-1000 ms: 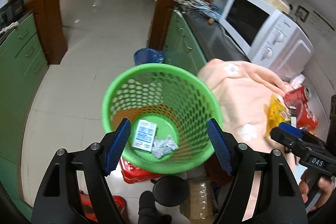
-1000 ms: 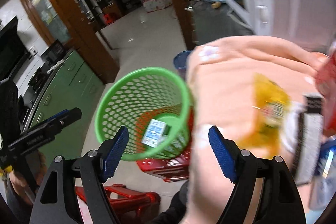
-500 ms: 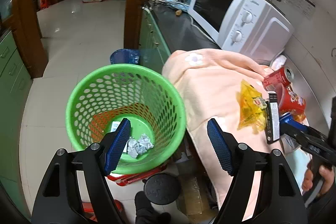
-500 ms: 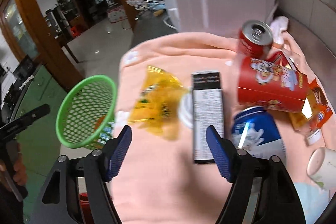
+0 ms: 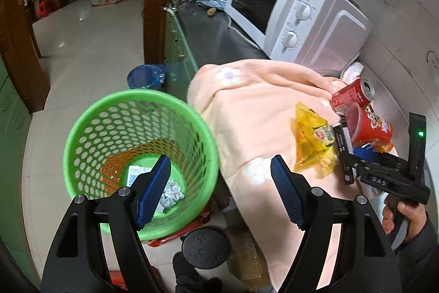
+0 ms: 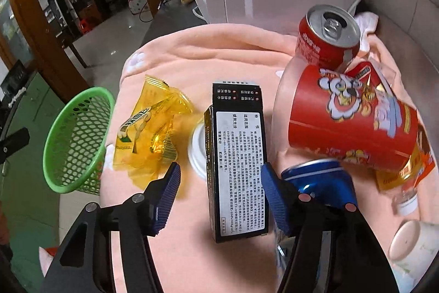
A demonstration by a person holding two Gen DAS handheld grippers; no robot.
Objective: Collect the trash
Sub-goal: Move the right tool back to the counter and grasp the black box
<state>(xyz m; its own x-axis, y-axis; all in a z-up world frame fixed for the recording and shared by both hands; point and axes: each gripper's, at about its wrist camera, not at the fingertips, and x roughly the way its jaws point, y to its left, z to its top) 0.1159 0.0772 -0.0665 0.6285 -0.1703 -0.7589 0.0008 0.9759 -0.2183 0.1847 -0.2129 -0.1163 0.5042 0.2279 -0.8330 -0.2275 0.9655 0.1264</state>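
Note:
A green mesh basket point(image 5: 137, 111) stands off the counter's left edge, with a small carton point(image 5: 134, 173) and crumpled foil point(image 5: 171, 192) inside. My left gripper point(image 5: 219, 190) is open and empty above its right rim. My right gripper point(image 6: 221, 198) is open, its fingers either side of a black box point(image 6: 236, 158) lying on the peach cloth point(image 6: 219, 51). A yellow wrapper point(image 6: 148, 133), a red can point(image 6: 326, 37), a red snack tube point(image 6: 354, 117) and a blue can point(image 6: 323, 180) lie around it.
A white microwave point(image 5: 290, 7) stands behind the cloth. A white lid point(image 6: 197, 147) lies beside the box and a white cup point(image 6: 411, 246) sits at right. A blue-lined bin point(image 5: 146, 77) stands on the floor. A black stool point(image 5: 205, 245) and red stool sit below.
My right gripper has swung from over the basket to the trash on the cloth and closed in around the black box. The left view has shifted right, and the basket now sits further left.

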